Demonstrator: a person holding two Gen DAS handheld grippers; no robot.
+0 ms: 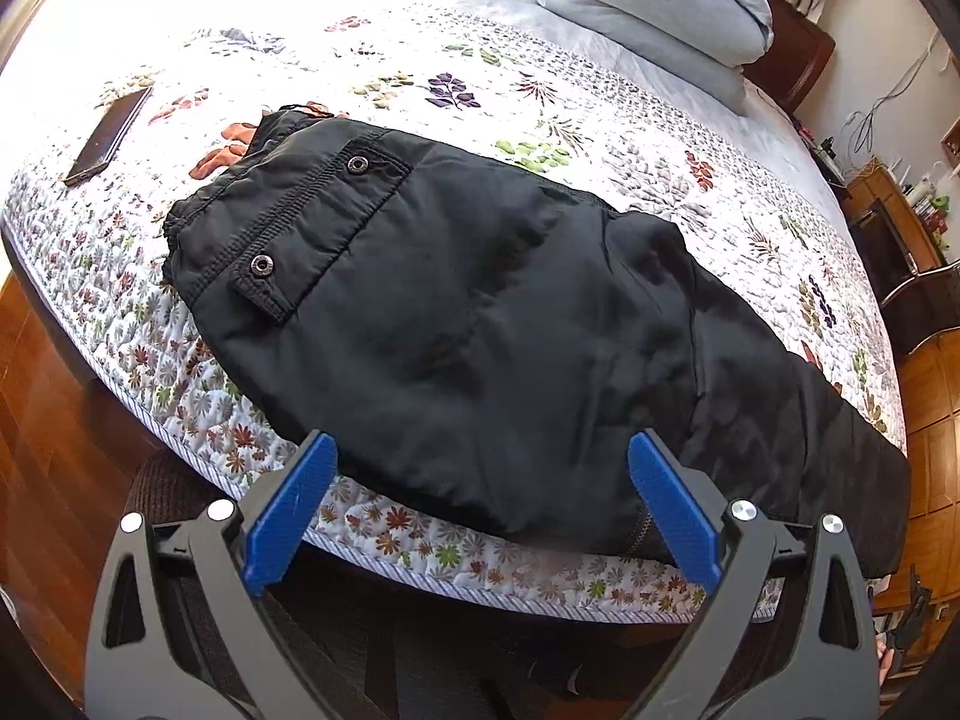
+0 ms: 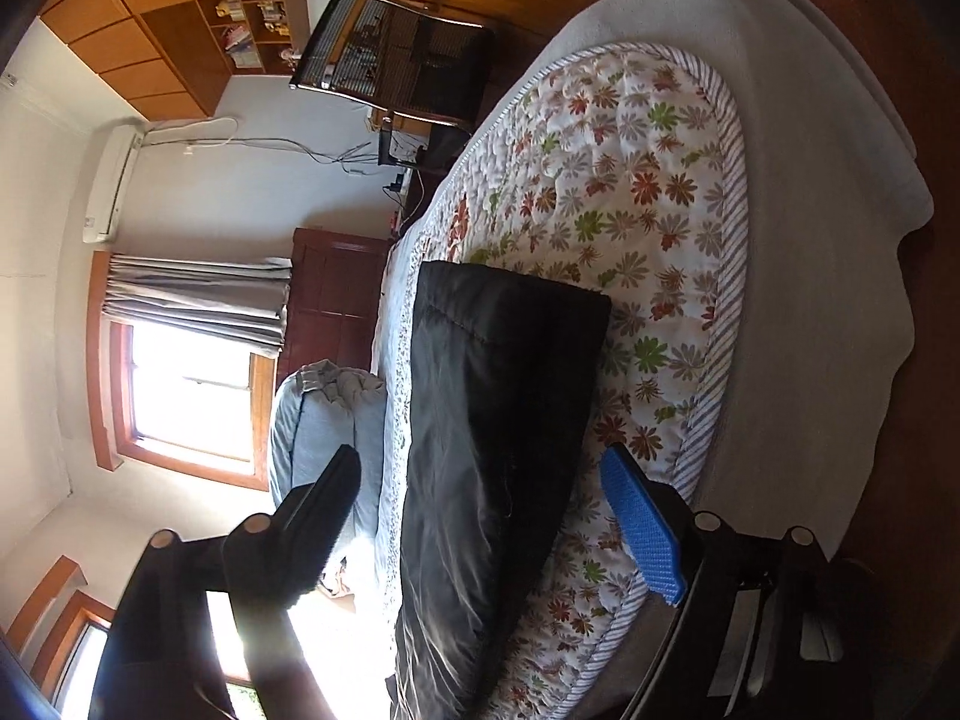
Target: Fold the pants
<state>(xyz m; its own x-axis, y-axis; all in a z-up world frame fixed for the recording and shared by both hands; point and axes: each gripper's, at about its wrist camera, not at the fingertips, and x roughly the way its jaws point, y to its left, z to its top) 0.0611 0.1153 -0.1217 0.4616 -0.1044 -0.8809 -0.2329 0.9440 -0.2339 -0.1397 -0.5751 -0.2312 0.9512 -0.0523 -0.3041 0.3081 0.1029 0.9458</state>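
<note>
Black pants (image 1: 480, 330) lie flat on the floral quilt (image 1: 540, 102), folded lengthwise, waistband and a snap pocket at the left, legs running off to the right. My left gripper (image 1: 480, 468) is open and empty, just above the pants' near edge at the bed's front. In the right wrist view, rolled sideways, the leg end of the pants (image 2: 498, 408) lies on the quilt (image 2: 648, 192). My right gripper (image 2: 480, 480) is open and empty, its fingers either side of the legs and above them.
A dark phone (image 1: 108, 135) lies on the quilt at the far left. Folded grey bedding (image 1: 654, 6) sits at the head of the bed. Wooden floor (image 1: 42, 420) lies beyond the bed's front edge. A chair (image 2: 396, 54), cabinets and a window (image 2: 192, 390) stand beyond the bed.
</note>
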